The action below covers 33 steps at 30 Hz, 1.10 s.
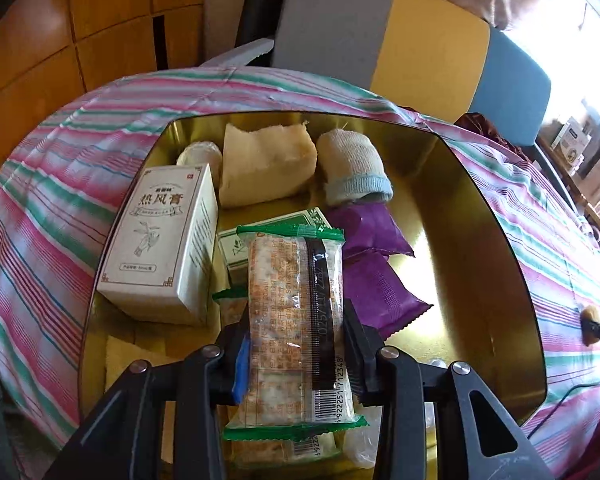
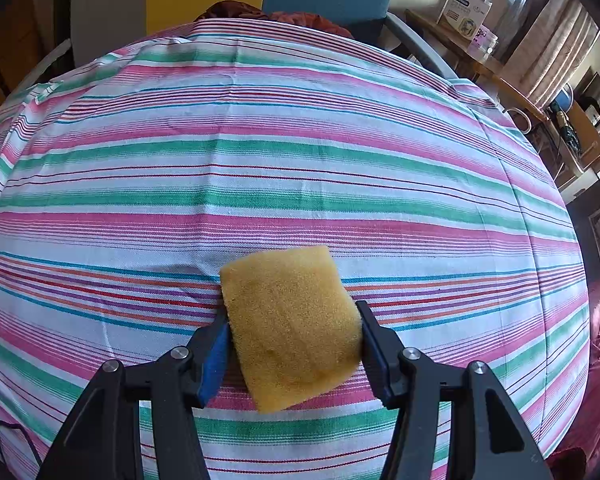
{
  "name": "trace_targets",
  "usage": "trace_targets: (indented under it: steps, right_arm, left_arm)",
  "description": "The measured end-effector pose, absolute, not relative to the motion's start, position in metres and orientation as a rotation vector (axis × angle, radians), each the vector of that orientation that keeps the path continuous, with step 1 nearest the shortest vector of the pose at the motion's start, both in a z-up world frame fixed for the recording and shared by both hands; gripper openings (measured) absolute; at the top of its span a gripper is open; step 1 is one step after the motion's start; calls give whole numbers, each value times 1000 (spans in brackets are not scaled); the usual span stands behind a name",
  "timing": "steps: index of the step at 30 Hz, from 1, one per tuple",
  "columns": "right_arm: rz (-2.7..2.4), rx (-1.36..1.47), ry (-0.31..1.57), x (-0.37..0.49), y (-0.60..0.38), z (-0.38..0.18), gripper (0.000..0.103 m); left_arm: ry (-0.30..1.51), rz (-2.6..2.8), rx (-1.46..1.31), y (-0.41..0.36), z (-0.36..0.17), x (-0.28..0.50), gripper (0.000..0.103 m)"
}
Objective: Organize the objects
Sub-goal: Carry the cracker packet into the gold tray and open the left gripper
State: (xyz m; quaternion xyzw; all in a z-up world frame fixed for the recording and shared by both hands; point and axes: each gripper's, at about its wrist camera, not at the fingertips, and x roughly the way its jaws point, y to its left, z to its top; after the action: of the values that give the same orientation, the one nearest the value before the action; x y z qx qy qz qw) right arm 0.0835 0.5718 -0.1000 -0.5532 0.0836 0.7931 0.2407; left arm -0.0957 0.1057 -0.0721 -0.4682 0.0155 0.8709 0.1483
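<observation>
The left gripper (image 1: 296, 354) is clamped narrowly on a cracker packet (image 1: 296, 312), its black fingers pressing the long sides of the clear, crinkly wrapper with green serrated ends and a barcode near the lower end. The packet hangs over a gold tray (image 1: 480, 248), a shiny, mirror-smooth tin with rounded corners that serves as the landmark here. Inside the tray, under the held packet, lies a second packet of the same kind (image 1: 276, 446). At the tray's left side stands a white cardboard box (image 1: 160, 240), rectangular, with printed characters and a line drawing. Just beside it, towards the tray's middle, a small green-and-white box (image 1: 236, 248) peeks out. Right of the middle lie two purple sachets (image 1: 376, 256), glossy foil with crimped edges. Along the tray's far wall sit a pale, rough-edged sponge block (image 1: 264, 164), a rolled knitted sock (image 1: 354, 170) with a blue cuff, and a small white round lid (image 1: 198, 154). The tray rests on a striped cloth (image 1: 40, 208), woven cotton in pink, green and white.

The right gripper (image 2: 294, 346) holds a yellow sponge (image 2: 292, 328), porous and squarish with rounded corners, squeezed between its blue-padded fingers above the same striped cloth.
</observation>
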Motion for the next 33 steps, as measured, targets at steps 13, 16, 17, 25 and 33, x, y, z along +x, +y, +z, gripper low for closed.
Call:
trace_targets:
  steps: [13, 16, 17, 25, 33]
  right_arm:
    - [2181, -1521, 210, 81, 575, -100, 58]
    - [2182, -1522, 196, 80, 577, -102, 58]
    - [2182, -1523, 191, 80, 575, -102, 58]
    - [2152, -1536, 181, 77, 575, -103, 58]
    - [2160, -1477, 233, 67, 548, -78, 57]
  left_arm:
    - [146, 2607, -1201, 103, -55, -83, 50]
    - [141, 2621, -1171, 98, -46, -78, 51]
    - [137, 2626, -1159, 97, -43, -77, 51]
    - [100, 2681, -1032, 80, -8, -58, 58]
    - [69, 2698, -980, 65, 7, -46, 61]
